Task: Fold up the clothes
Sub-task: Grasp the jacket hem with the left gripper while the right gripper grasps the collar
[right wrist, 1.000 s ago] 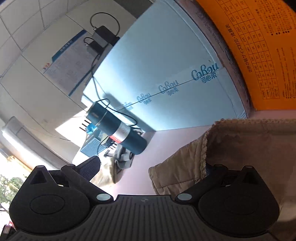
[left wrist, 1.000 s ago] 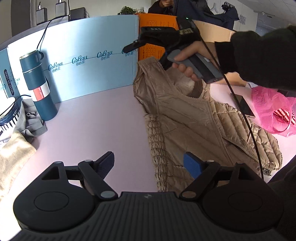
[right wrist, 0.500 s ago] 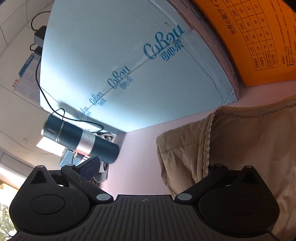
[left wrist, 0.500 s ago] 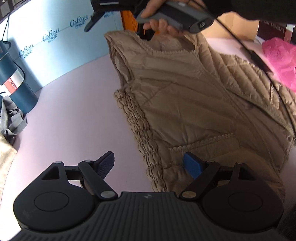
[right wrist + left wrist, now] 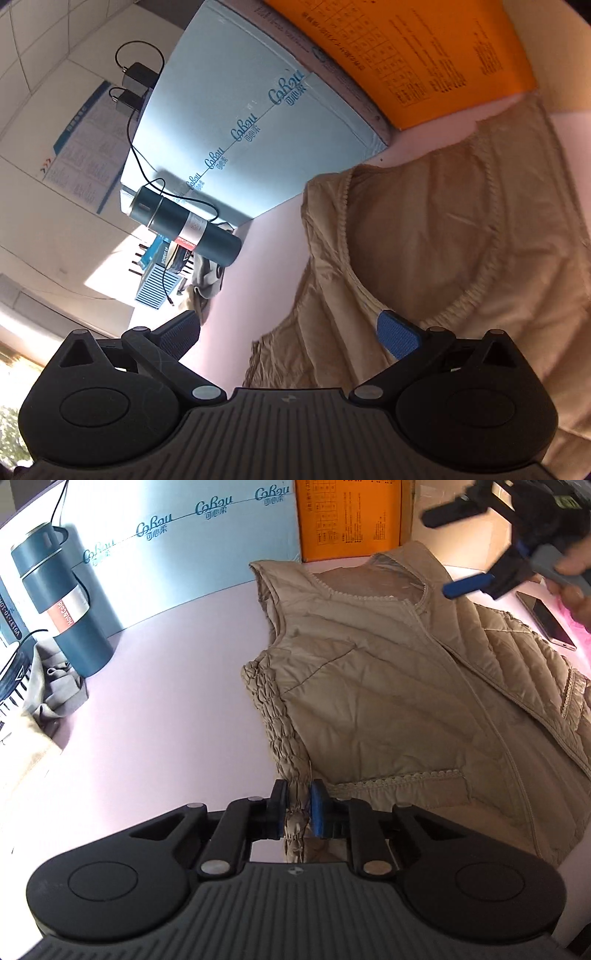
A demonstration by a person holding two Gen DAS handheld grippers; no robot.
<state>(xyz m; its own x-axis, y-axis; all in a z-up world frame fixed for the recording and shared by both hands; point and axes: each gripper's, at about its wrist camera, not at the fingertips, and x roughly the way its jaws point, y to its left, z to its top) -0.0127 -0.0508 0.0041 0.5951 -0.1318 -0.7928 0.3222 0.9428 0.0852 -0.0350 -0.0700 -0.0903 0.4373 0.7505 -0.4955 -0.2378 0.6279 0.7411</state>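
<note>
1. In the left wrist view we see our left gripper [image 5: 297, 810] low in the frame's centre, its jaws closing with the ruched side seam of the beige quilted vest [image 5: 373, 686] pinched between the blue pads [image 5: 317, 808].
2. The vest lies spread on the pale pink table [image 5: 166, 701], filling the centre and right of that view, its neckline toward the upper edge and its hem toward the bottom.
3. Our right gripper [image 5: 461, 550] shows in the upper right corner, held in a hand [image 5: 570, 576] above the vest's collar, its fingers spread apart with nothing between them.
4. In the right wrist view the right gripper [image 5: 291, 332] stands wide apart at the bottom; the vest [image 5: 424, 240] fills the right half, and the blue pad [image 5: 397, 334] sits over the fabric near the armhole, whether touching we cannot tell.
5. A dark teal flask [image 5: 59, 605] stands at the left of the left wrist view, against a light blue board [image 5: 184, 554], with grey cloth [image 5: 51, 690] just beside its base.
6. An orange box [image 5: 349, 517] stands behind the vest's shoulder at the top, and a phone [image 5: 546, 620] lies at the right edge.
</note>
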